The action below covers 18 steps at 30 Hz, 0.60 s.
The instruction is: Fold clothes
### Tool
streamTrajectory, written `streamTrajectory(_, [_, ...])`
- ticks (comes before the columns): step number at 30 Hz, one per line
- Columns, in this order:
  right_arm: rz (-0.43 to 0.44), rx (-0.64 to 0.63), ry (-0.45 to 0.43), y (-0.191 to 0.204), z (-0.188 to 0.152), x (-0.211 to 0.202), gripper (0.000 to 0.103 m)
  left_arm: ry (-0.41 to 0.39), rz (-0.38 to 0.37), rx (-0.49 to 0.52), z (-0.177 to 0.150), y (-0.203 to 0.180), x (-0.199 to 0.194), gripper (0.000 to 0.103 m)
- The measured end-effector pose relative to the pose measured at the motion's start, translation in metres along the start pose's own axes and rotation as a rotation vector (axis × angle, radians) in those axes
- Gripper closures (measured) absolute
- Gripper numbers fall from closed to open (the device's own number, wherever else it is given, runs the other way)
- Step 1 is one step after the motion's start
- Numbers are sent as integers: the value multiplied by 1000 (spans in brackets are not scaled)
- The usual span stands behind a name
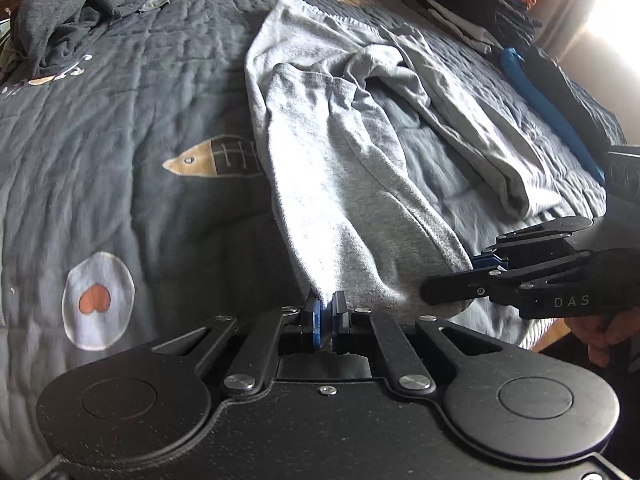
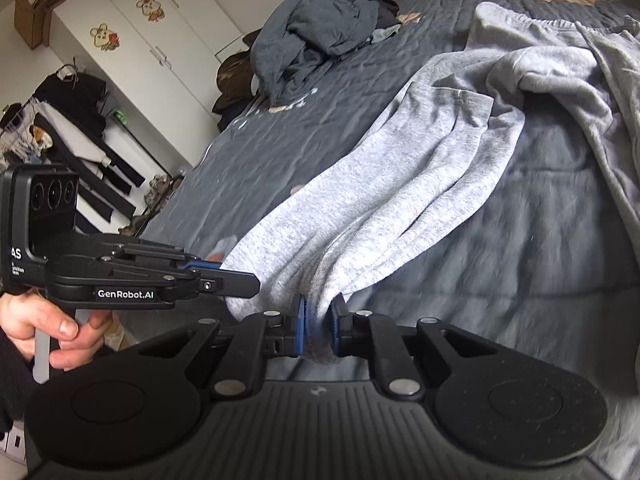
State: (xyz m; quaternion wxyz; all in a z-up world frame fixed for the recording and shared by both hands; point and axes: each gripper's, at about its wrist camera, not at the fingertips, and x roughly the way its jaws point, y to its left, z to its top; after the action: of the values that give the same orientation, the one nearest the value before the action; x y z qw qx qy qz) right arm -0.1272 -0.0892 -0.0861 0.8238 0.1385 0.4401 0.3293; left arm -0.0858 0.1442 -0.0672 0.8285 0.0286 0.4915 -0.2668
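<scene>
Both the left gripper and right gripper clench one leg hem of the grey sweatpants on the quilted bed.

Quilt left free; clothes pile far.

Daylight glares from a blown-out window far right of the left gripper, whitening the grey sweatpants. Fisheye bends the edges; the bedspread is motion-blurred.
</scene>
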Motion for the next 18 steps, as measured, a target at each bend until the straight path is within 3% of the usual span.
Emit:
streamTrajectory(2, [-21, -27, 44, 6, -14, 1, 89, 4, 39, 33, -5, -2, 4, 95])
streamTrajectory(4, [-65, -39, 50, 6, -15, -3, 80, -15, 53, 23, -3, 2, -1, 89])
streamTrajectory(5, [-85, -44, 43, 5, -13, -8, 75, -53, 65, 21, 0, 3, -8, 88])
streamTrajectory(6, [-106, -48, 36, 4, -11, -13, 64, -92, 78, 20, 3, 5, -16, 86])
streamTrajectory(7, [-127, -53, 29, 3, -9, -17, 58, -134, 98, 39, 7, 4, -23, 80])
streamTrajectory(8, [-148, -57, 22, 2, -7, -22, 57, -177, 93, 49, 14, 4, -28, 70])
streamTrajectory(10, [-183, -86, -40, 1, 6, -36, 51, -263, 82, 67, 29, 4, -37, 60])
streamTrajectory(14, [-224, -152, -183, -10, 51, -47, 49, -368, 50, 128, 72, 1, -27, 60])
streamTrajectory(18, [-248, -212, -252, -33, 90, -27, 49, -371, 47, 221, 111, -1, 14, 60])
